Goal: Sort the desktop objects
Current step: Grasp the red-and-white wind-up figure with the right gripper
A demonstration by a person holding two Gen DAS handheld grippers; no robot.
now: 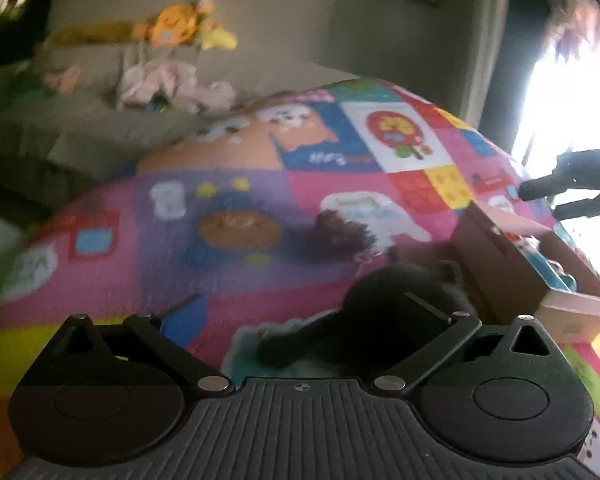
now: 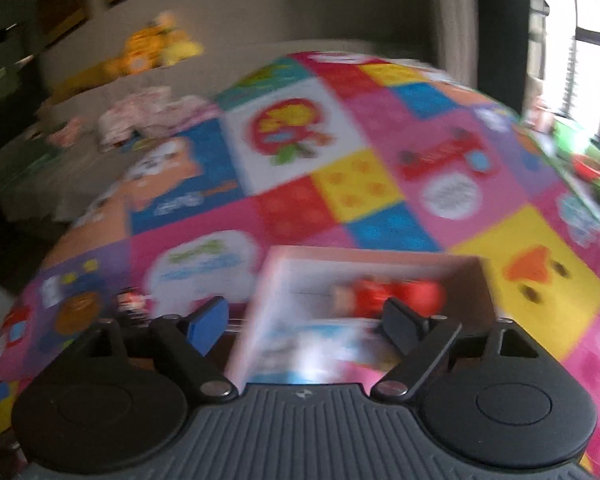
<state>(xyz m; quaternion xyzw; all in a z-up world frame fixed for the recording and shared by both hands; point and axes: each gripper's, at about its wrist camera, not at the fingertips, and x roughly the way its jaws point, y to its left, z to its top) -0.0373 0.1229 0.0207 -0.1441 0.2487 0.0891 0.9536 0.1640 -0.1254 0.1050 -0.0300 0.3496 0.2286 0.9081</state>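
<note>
Right wrist: right tongs [image 2: 312, 320] wide apart, seemingly empty, over box [image 2: 472, 280].

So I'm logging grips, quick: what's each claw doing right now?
Left claw: open; a black furry object lies between the fingers, not pinched.
Right claw: open over the cardboard box, holding nothing.
</note>
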